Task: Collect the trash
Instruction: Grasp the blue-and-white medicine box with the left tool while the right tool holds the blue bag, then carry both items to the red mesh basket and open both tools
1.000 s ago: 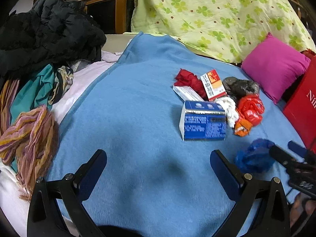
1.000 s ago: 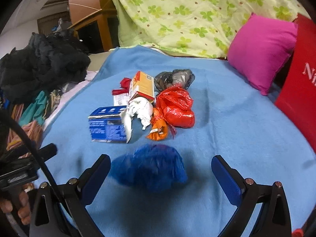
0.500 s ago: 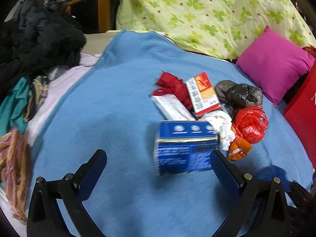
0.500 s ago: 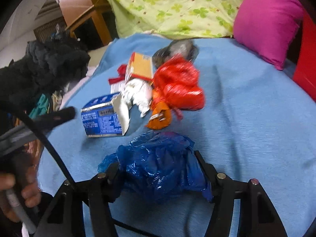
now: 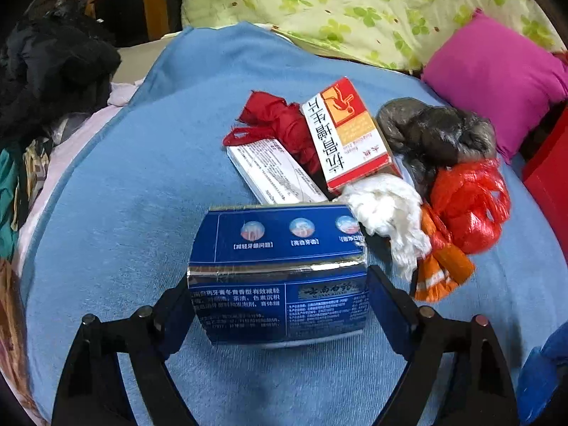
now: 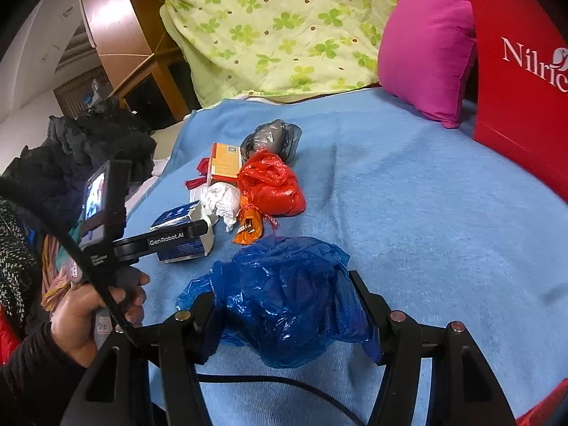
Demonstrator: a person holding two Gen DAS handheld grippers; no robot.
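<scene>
Item: my left gripper, jaws just closing, clamped on blue carton; right gripper clamped on blue bag. Risk: crushable carton could slip.

Black two-finger grippers — left gripper, right gripper — with blue pads, silver pivot screws, "GenRobot.AI" lettering, a black cable; dark sleeve.

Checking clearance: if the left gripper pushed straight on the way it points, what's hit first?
The left gripper already has the blue cardboard box between its closing jaws; beyond it, probably the white flat leaflet packet, depth unclear.
</scene>
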